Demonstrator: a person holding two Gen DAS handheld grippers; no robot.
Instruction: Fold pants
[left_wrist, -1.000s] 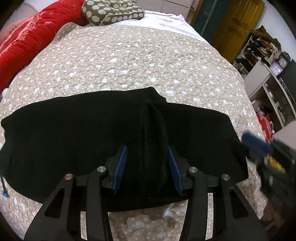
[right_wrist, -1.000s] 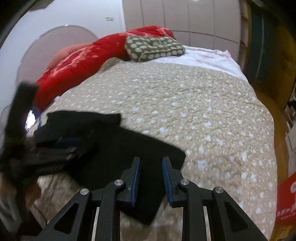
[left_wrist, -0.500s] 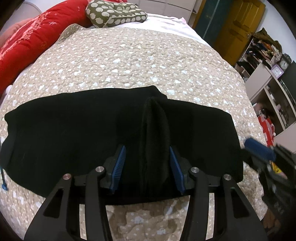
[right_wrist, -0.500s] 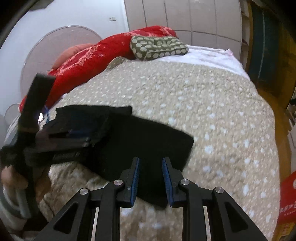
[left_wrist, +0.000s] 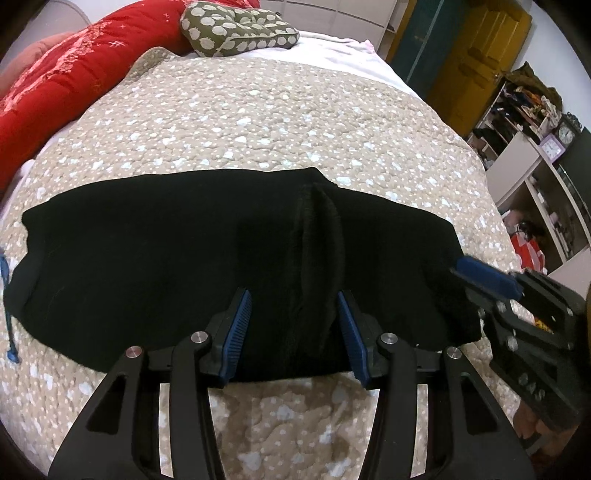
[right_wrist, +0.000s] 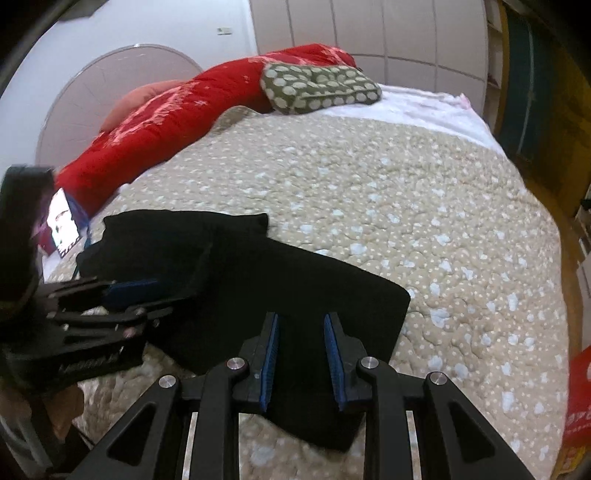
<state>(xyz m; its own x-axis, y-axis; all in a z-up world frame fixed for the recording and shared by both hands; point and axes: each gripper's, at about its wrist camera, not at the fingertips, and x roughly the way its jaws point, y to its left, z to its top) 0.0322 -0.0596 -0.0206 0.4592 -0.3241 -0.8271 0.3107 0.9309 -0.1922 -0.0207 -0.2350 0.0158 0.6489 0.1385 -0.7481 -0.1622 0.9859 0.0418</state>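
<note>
Black pants (left_wrist: 155, 258) lie flat across the near part of the bed, folded lengthwise into a long band. My left gripper (left_wrist: 295, 317) is open, its jaws straddling a raised ridge of cloth (left_wrist: 317, 251) at the band's near edge. My right gripper (right_wrist: 300, 350) is open over the right end of the pants (right_wrist: 295, 280), with black cloth between its jaws. The right gripper also shows in the left wrist view (left_wrist: 487, 280), at the pants' right end. The left gripper shows in the right wrist view (right_wrist: 125, 295) at the left.
The bed carries a beige spotted quilt (left_wrist: 258, 110). A red duvet (left_wrist: 55, 81) and a green spotted pillow (left_wrist: 236, 29) lie at the far side. Shelves (left_wrist: 532, 155) and a yellow door (left_wrist: 476, 59) stand to the right. A blue drawstring (left_wrist: 9, 332) hangs at the pants' left end.
The right gripper has moved forward over the right end of the pants and opened wider. The left gripper has held its place astride the ridge, with the view slightly lifted.
</note>
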